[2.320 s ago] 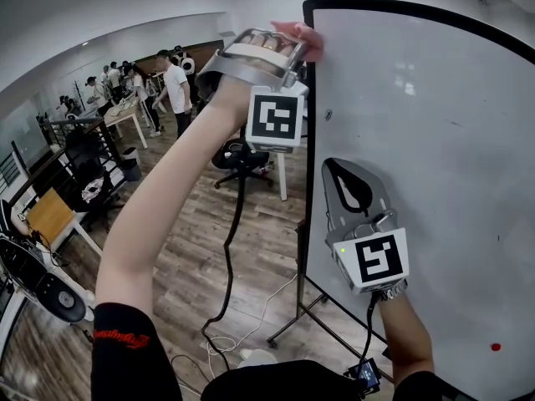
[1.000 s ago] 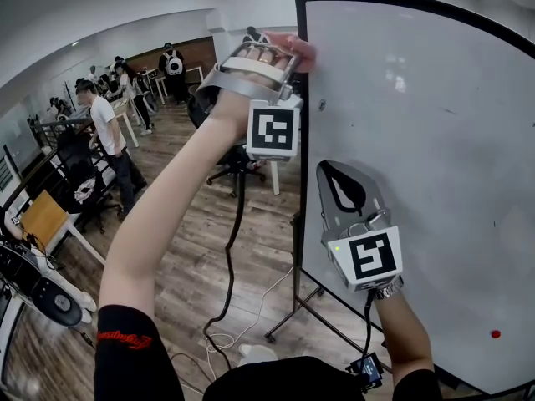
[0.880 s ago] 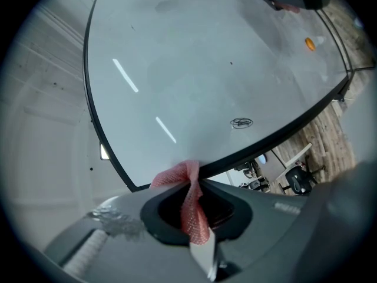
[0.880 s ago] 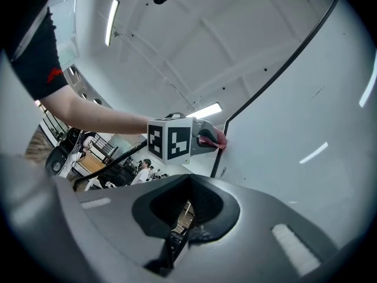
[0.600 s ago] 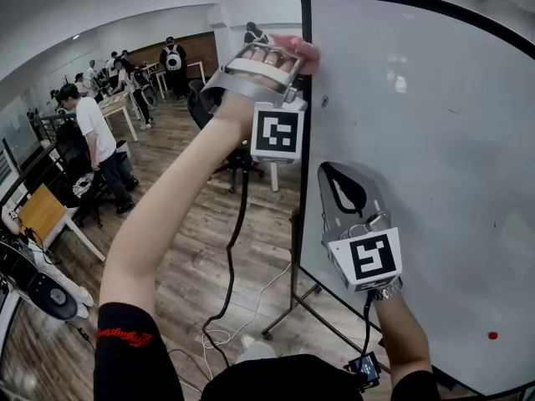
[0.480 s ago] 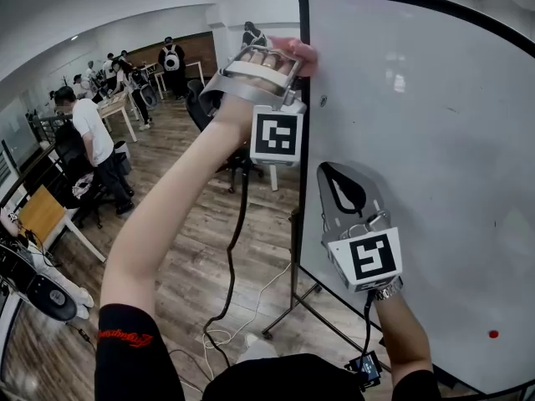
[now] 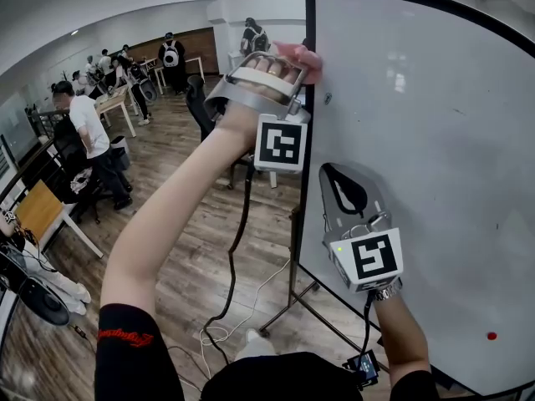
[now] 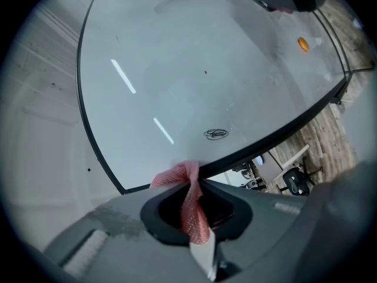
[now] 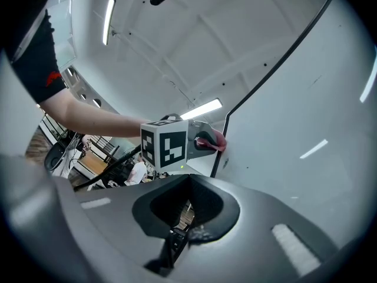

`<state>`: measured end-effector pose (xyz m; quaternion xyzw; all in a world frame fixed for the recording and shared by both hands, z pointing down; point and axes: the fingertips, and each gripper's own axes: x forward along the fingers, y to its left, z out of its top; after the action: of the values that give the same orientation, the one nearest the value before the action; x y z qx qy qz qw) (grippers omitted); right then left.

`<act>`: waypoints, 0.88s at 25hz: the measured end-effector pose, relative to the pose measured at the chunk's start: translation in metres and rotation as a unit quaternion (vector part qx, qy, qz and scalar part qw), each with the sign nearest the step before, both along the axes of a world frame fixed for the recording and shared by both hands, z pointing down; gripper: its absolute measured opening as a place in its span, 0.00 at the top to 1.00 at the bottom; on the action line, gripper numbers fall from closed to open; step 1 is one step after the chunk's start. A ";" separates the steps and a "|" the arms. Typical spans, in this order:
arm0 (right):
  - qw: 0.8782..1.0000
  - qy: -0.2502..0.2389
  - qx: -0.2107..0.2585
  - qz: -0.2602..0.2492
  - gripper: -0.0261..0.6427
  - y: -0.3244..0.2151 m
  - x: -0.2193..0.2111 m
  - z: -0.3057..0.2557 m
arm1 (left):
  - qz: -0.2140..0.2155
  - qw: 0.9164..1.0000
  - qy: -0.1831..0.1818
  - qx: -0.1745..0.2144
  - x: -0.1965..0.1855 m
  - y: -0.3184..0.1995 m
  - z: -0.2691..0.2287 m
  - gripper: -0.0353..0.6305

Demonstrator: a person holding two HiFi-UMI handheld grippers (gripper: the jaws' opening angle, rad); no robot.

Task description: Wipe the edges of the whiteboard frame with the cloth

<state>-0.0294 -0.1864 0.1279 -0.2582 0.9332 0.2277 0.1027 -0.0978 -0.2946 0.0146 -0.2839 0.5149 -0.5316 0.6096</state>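
gripping a pink cloth [image 7: 301, 54], the left gripper [image 7: 288, 67] is raised high on an outstretched arm, jaws clamped tight on the fabric. in the left gripper view the cloth [image 8: 189, 202] runs up from between the closed jaws and its bunched end lies against the black frame [image 8: 265, 140]. contact point is on the frame's left vertical edge [image 7: 307, 182], near the top corner of the whiteboard [image 7: 418, 140]. right gripper [image 7: 336, 172] is lower, in front of the board face just beside the same edge; jaws together, nothing between them. cannot tell if it touches the board. board surface mostly clean: small red dot [image 7: 491, 337] low right, a dark scribble [image 8: 216, 134] near the frame in the left gripper view. black cable [image 7: 238, 241] hangs from the left gripper toward the wooden floor [image 7: 184, 257]. board stands on a metal stand [image 7: 292, 299]. people [image 7: 88, 128] well back in the room.
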 end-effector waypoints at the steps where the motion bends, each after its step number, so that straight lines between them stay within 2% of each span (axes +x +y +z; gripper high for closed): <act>1: 1.000 0.000 -0.001 0.001 0.96 -0.001 0.000 -0.001 | -0.001 1.000 -0.002 0.003 0.000 0.000 -0.001 0.91; 16: 1.000 0.006 -0.010 0.001 0.96 -0.006 0.007 0.020 | -0.007 1.000 -0.009 0.011 0.005 0.001 0.025 0.91; 22: 1.000 0.005 -0.013 0.000 0.96 -0.003 0.002 0.015 | -0.006 1.000 0.004 0.008 -0.001 0.003 0.022 0.91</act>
<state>-0.0272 -0.1896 0.1427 -0.2585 0.9366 0.2168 0.0944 -0.0986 -0.2912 0.0371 -0.2779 0.5230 -0.5306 0.6064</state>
